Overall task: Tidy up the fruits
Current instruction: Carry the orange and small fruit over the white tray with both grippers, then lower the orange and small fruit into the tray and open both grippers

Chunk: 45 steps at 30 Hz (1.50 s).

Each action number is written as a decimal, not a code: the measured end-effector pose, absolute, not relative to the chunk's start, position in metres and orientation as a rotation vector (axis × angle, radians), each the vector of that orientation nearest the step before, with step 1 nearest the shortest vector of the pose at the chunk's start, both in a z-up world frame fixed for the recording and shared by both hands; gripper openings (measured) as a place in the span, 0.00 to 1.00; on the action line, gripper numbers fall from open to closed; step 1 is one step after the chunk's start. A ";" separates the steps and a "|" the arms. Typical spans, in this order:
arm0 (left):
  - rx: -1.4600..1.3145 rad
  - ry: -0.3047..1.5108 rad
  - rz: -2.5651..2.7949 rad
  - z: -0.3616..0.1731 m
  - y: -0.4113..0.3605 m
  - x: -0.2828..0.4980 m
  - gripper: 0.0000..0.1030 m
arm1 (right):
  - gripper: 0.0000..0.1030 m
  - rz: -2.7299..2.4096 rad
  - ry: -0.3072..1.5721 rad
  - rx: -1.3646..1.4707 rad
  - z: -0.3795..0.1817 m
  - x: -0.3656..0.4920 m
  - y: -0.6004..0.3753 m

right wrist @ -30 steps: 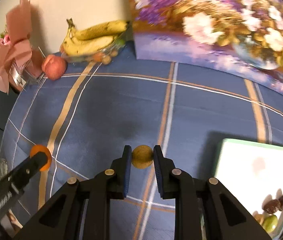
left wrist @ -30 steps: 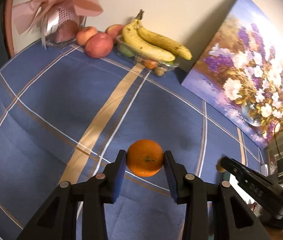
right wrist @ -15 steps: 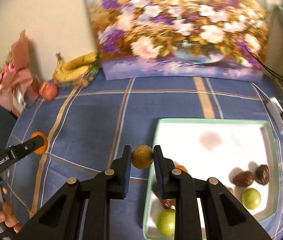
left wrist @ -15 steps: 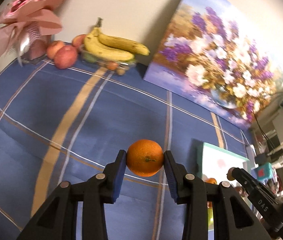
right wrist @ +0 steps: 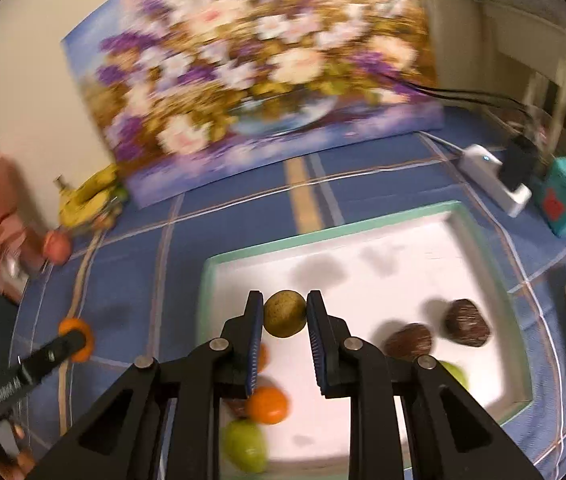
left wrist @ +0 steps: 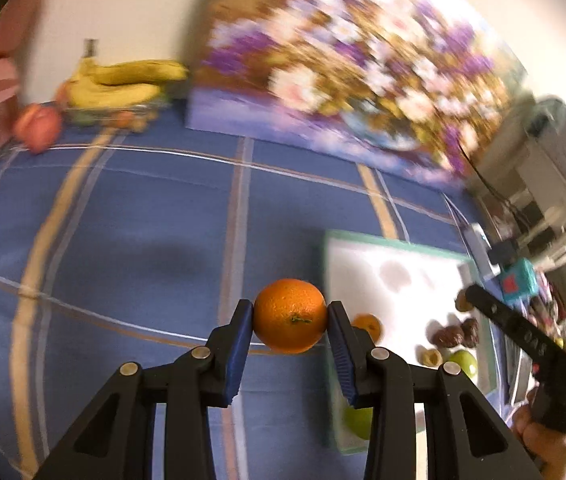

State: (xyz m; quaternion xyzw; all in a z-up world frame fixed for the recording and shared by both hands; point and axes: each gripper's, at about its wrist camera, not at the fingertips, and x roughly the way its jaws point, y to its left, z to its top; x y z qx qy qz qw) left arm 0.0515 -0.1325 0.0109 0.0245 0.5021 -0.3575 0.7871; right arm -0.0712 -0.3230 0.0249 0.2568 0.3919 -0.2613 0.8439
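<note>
- Tray, white with a green rim, on the blue checked table; already holds two brown fruits, green fruits and a small orange one; partly filled
- Left claw: clenched on an orange; over the table just beside the tray's near edge; not yet delivered
- Right claw: clenched on a small yellow-brown round fruit; over the tray's inside; not yet set down
- Left to sort, by my reading: bananas and apple at the far wall; they sit well apart from the tray
- Judgement: roughly midway; two pieces in transit
</note>
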 end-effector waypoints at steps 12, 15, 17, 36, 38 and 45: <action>0.134 1.091 -0.888 -0.024 -0.214 0.028 0.39 | 0.22 -0.600 0.812 0.603 -0.003 -0.093 -0.372; 0.134 1.092 -0.884 -0.031 -0.222 0.032 0.39 | 0.22 -0.596 0.826 0.620 -0.014 -0.092 -0.379; 0.140 1.088 -0.884 -0.034 -0.226 0.033 0.39 | 0.22 -0.595 0.838 0.626 -0.021 -0.091 -0.383; 0.197 1.117 -0.860 -0.062 -0.247 0.041 0.39 | 0.22 -0.584 0.928 0.636 -0.055 -0.085 -0.392; 0.187 1.125 -0.862 -0.062 -0.245 0.042 0.39 | 0.22 -0.584 0.929 0.635 -0.056 -0.085 -0.392; 0.180 1.158 -0.854 -0.060 -0.243 0.043 0.40 | 0.23 -0.584 0.930 0.646 -0.056 -0.084 -0.392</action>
